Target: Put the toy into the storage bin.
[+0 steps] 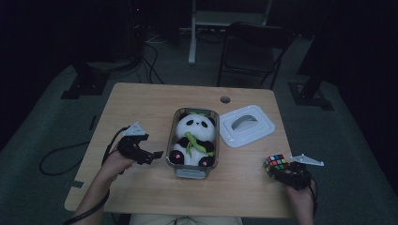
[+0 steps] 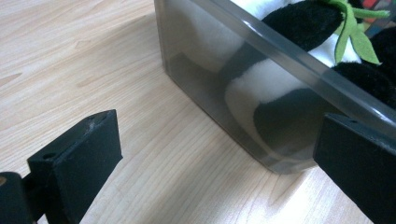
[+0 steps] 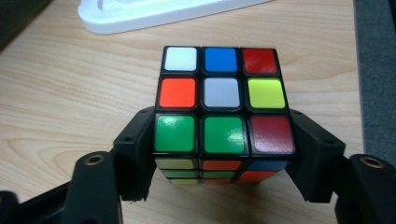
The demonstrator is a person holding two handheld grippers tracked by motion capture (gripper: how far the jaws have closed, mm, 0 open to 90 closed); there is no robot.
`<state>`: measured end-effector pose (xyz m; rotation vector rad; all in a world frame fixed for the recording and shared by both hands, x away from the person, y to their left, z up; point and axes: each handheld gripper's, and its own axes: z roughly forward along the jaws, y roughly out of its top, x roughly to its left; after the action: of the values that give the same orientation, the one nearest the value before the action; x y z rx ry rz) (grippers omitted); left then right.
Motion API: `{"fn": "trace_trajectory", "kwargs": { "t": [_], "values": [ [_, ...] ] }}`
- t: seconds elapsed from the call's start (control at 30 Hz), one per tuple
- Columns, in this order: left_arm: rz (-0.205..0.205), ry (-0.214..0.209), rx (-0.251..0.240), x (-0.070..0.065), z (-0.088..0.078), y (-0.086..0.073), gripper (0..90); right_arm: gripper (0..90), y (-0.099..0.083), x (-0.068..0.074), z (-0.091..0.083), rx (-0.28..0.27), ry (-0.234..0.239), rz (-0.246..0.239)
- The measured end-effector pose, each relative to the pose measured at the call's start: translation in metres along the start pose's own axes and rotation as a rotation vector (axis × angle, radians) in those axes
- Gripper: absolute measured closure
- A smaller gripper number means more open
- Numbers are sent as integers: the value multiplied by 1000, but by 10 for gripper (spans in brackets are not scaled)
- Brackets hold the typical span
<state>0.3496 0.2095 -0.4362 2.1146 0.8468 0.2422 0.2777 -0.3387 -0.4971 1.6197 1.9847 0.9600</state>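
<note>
My right gripper point(image 3: 224, 154) clamps the puzzle cube point(image 3: 222, 107) between both pads at its near edge, while my left gripper point(image 2: 219, 158) gapes empty beside the clear box point(image 2: 261, 88).

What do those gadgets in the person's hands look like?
Each hand-held gripper is black, with two flat, blocky jaws. The left hand-held gripper and the right hand-held gripper each carry a grey three-cornered plate on top, and a dark cable trails from each. The forearms are bare, with no sleeves in sight.
</note>
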Motion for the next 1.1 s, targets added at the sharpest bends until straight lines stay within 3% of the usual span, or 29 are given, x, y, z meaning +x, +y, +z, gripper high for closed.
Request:
{"fn": "trace_trajectory", "kwargs": {
  "t": [0.13, 0.5, 0.73, 1.1],
  "values": [
    [-4, -2, -3, 1, 0, -1, 18, 340, 3, -1, -2, 13, 13, 21],
    [-5, 5, 3, 2, 0, -2, 17, 340, 12, 6, -7, 6, 54, 1],
    [0, 2, 11, 2, 2, -2, 18, 340, 34, 22, -16, -28, 108, -61],
    [1, 0, 15, 2, 1, -2, 18, 340, 78, 65, -30, -104, 213, -200]
  ]
}}
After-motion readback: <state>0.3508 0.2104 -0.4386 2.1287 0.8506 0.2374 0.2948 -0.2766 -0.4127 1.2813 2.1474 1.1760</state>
